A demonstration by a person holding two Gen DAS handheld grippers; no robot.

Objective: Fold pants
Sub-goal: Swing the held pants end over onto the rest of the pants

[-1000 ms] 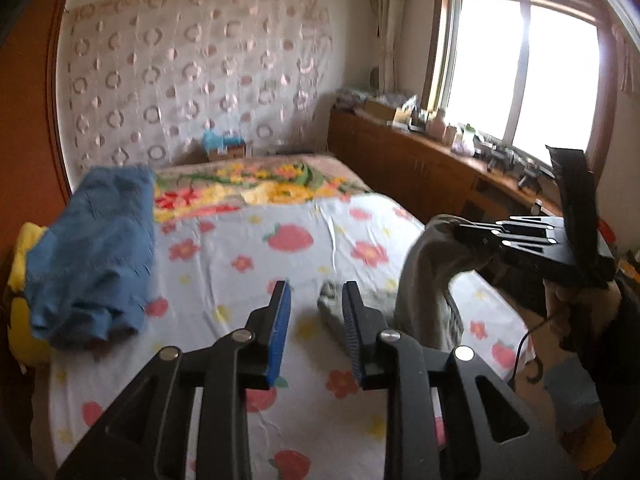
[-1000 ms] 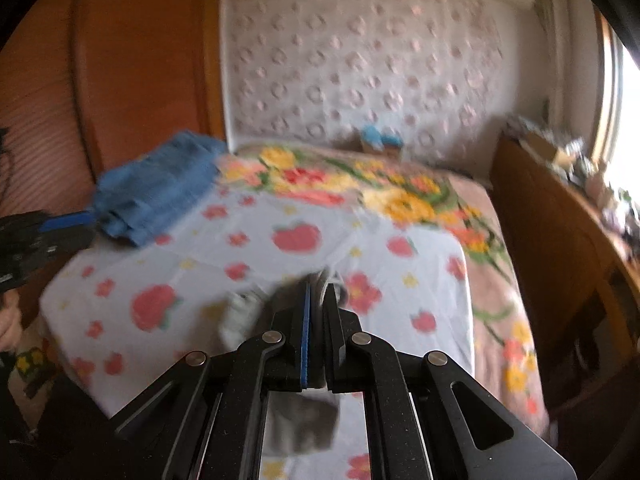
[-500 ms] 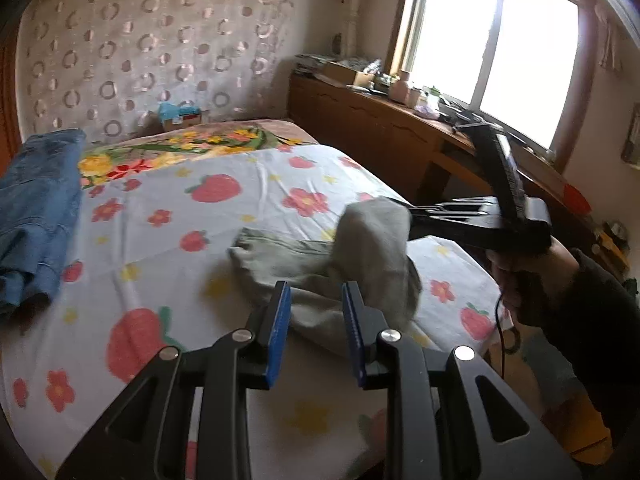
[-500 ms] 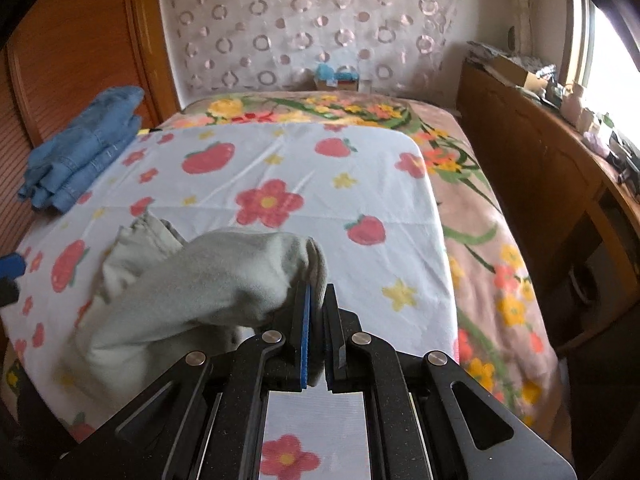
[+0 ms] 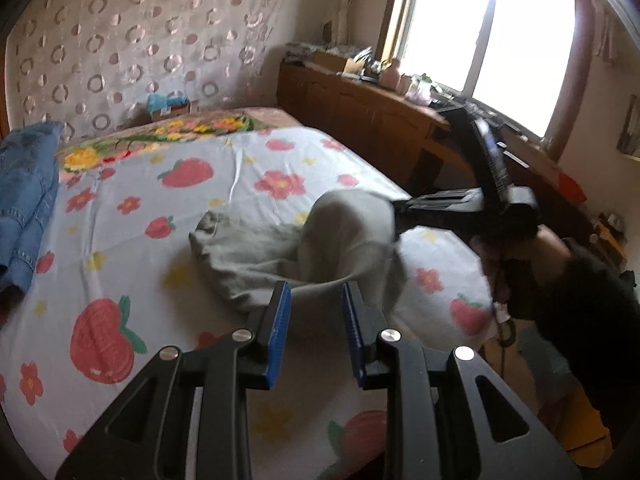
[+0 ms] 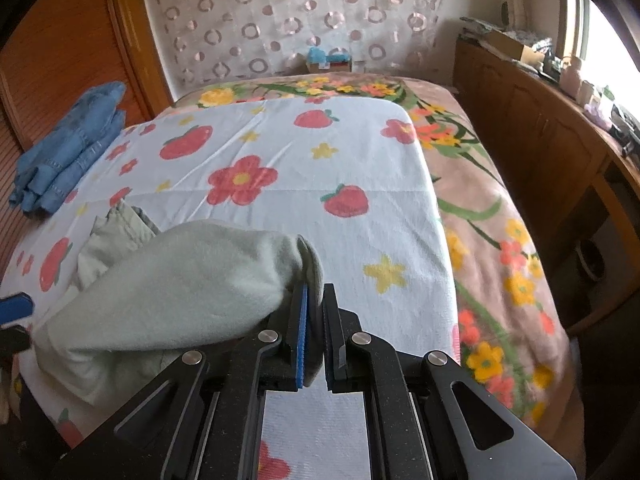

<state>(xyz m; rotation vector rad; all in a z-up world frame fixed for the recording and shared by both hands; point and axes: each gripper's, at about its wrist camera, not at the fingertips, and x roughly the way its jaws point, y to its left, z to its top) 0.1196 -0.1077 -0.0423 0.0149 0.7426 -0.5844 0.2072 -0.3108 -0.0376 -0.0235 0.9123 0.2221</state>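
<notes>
Pale grey-green pants [image 5: 280, 252] lie bunched on the flower-print sheet [image 5: 132, 240]. My right gripper [image 6: 313, 312] is shut on one end of the pants [image 6: 180, 280] and holds it raised above the bed; it also shows in the left wrist view [image 5: 400, 210] at the right of the heap. My left gripper [image 5: 316, 300] is open and empty, its blue pads just before the near edge of the pants, not touching. The rest of the pants sags down onto the sheet.
Folded blue jeans [image 5: 24, 192] lie at the bed's left side, also in the right wrist view [image 6: 68, 148]. A wooden sideboard [image 5: 360, 120] with clutter runs under the window on the right. A floral blanket [image 6: 488, 220] covers the bed's right edge.
My right gripper has carried the held end of the pants over the bed and lowered it. My left gripper has come closer to the heap, still open.
</notes>
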